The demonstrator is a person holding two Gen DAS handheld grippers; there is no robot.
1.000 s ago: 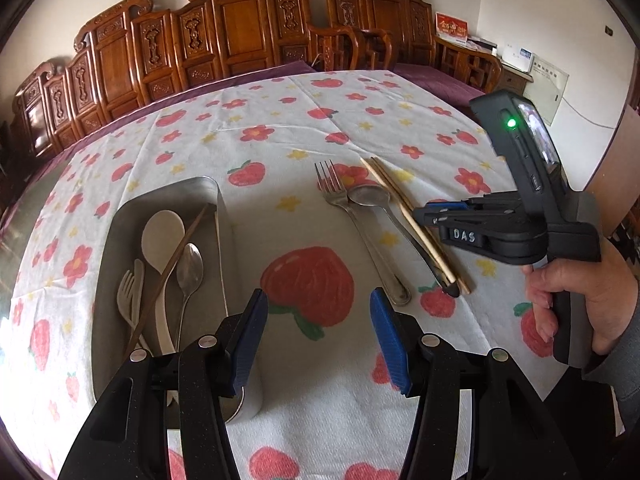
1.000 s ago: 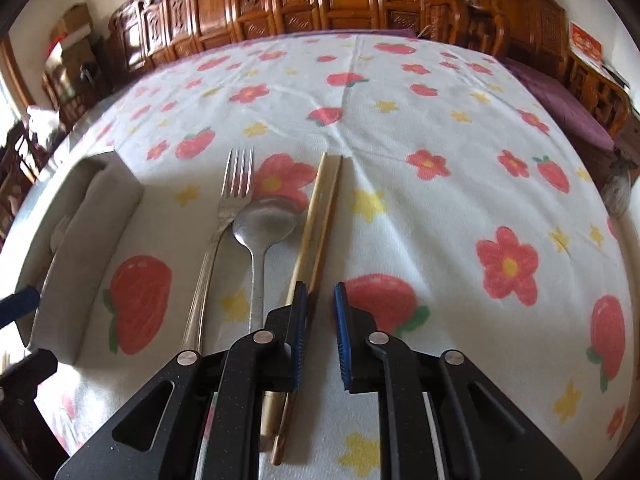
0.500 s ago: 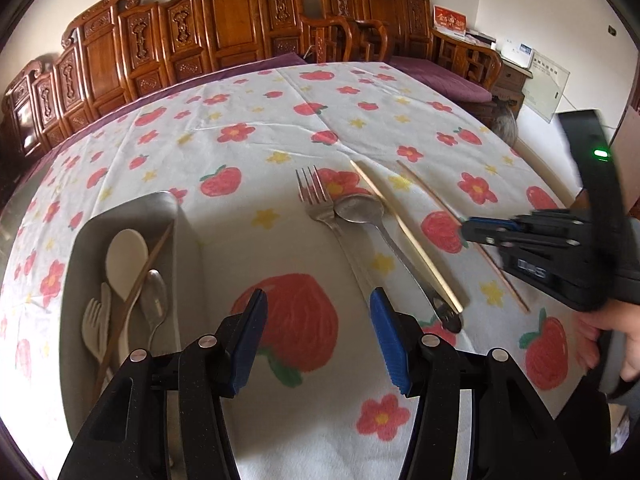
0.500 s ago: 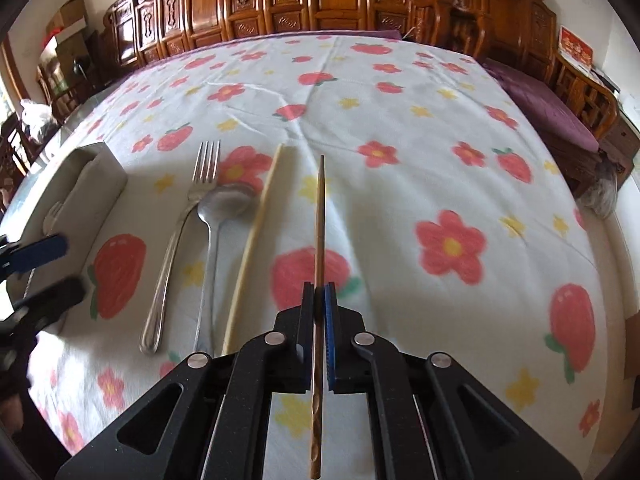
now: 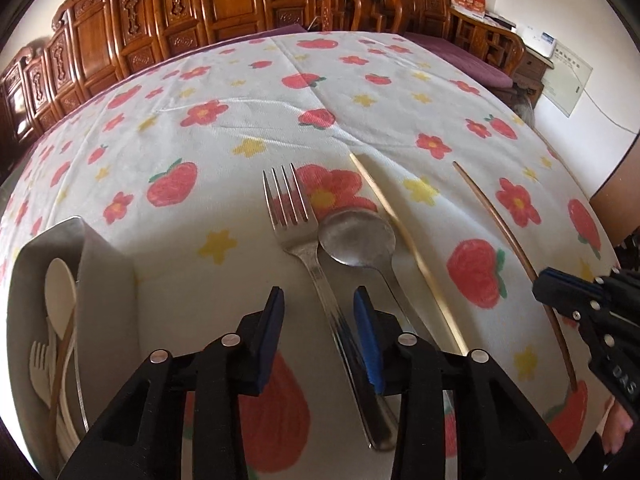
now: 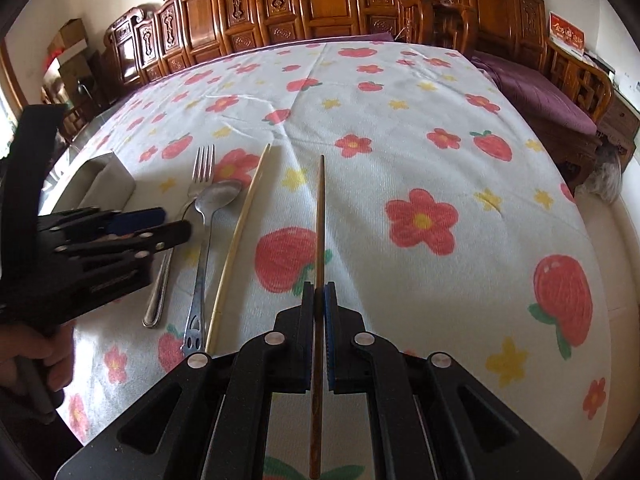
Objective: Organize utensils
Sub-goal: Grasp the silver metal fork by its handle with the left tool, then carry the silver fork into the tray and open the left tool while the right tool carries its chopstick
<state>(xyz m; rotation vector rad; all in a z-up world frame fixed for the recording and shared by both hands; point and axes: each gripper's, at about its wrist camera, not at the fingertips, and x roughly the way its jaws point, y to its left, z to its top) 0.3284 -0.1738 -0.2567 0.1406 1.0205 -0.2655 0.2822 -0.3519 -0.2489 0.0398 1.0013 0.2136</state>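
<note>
My right gripper (image 6: 319,296) is shut on a brown chopstick (image 6: 320,216) and holds it above the cloth, tip pointing away; it also shows in the left wrist view (image 5: 500,224). A pale chopstick (image 6: 240,236), a metal spoon (image 6: 208,220) and a metal fork (image 6: 202,168) lie side by side on the tablecloth. My left gripper (image 5: 319,310) is open, its jaws astride the fork's handle (image 5: 332,320), just above it. The steel tray (image 5: 100,264) at the left holds a white spoon (image 5: 60,288), a white fork and a chopstick.
The round table wears a white cloth with strawberries and flowers (image 6: 420,216). Carved wooden chairs (image 6: 320,0) ring the far side. The tray stands near the table's left edge (image 6: 108,176).
My right gripper closed on the brown chopstick, lifted it and carried it right, away from the pale one. My left gripper moved forward from the tray to over the fork handle.
</note>
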